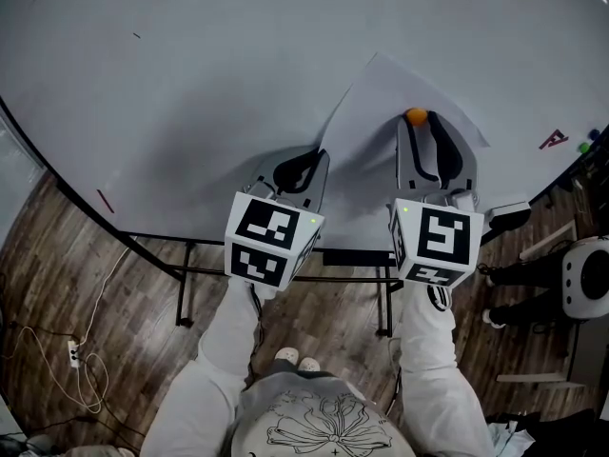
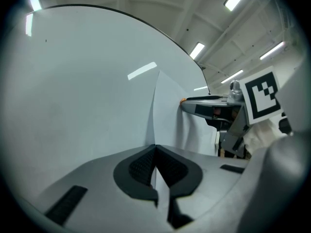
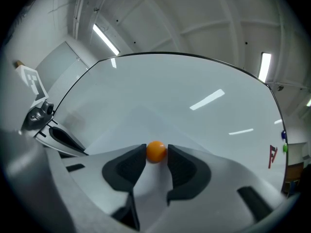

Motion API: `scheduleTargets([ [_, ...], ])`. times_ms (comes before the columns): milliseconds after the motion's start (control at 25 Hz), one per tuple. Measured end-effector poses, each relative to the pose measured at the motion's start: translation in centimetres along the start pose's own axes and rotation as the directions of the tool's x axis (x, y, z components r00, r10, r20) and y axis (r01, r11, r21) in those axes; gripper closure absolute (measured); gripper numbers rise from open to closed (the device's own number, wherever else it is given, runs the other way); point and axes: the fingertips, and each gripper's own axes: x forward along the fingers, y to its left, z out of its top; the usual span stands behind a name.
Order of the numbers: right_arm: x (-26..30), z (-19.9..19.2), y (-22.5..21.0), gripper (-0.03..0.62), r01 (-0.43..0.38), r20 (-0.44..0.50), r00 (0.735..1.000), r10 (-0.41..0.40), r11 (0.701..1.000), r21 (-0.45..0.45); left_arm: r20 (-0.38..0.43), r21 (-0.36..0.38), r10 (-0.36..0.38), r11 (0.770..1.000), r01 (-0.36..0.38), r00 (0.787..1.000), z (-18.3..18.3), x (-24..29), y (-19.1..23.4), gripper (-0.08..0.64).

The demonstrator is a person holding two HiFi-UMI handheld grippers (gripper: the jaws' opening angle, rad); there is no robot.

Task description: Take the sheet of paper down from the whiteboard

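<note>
A white sheet of paper (image 1: 381,112) hangs on the whiteboard (image 1: 190,84), its left edge lifted off the surface. An orange round magnet (image 1: 416,115) sits on the sheet near its top. My left gripper (image 1: 319,152) is shut on the paper's left edge; in the left gripper view the sheet (image 2: 167,115) runs up from between the closed pads of that gripper (image 2: 155,149). My right gripper (image 1: 419,122) is at the magnet. In the right gripper view the magnet (image 3: 156,151) sits between the tips of the right gripper (image 3: 156,155), and both pads touch it.
The whiteboard's lower rail and stand legs (image 1: 285,255) are below my grippers, over a wood floor. A red mark (image 1: 553,140) and small coloured magnets (image 1: 585,146) sit at the board's right. A short red line (image 1: 105,201) is at the lower left. A cable (image 1: 76,355) lies on the floor at left.
</note>
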Motion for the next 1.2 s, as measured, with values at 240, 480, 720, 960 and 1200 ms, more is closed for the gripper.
scheduleTargets([
  [240, 0.0, 0.1, 0.0, 0.472, -0.025, -0.003, 1.0, 0.025, 1.0, 0.002, 0.005, 0.003, 0.033, 0.999, -0.033, 0.999, 0.4, 0.0, 0.2, 0.555],
  [480, -0.1, 0.1, -0.2, 0.474, -0.05, 0.002, 0.999, 0.05, 0.997, 0.051, 0.011, -0.01, 0.046, 0.999, -0.046, 0.999, 0.8, -0.3, 0.4, 0.555],
  [720, -0.2, -0.1, -0.4, 0.474, -0.044, 0.001, 0.999, 0.044, 0.998, 0.054, 0.005, -0.004, 0.059, 0.998, -0.059, 0.998, 0.5, -0.8, 0.7, 0.557],
  [960, -0.2, -0.1, -1.5, 0.474, -0.042, 0.003, 0.999, 0.042, 0.996, 0.082, -0.001, 0.002, 0.079, 0.997, -0.079, 0.997, 0.4, -1.7, 1.3, 0.556],
  [1200, -0.4, -0.3, -2.2, 0.474, -0.033, -0.003, 0.999, 0.033, 0.996, 0.089, -0.009, -0.001, 0.122, 0.992, -0.122, 0.992, 0.1, -2.9, 2.4, 0.557],
])
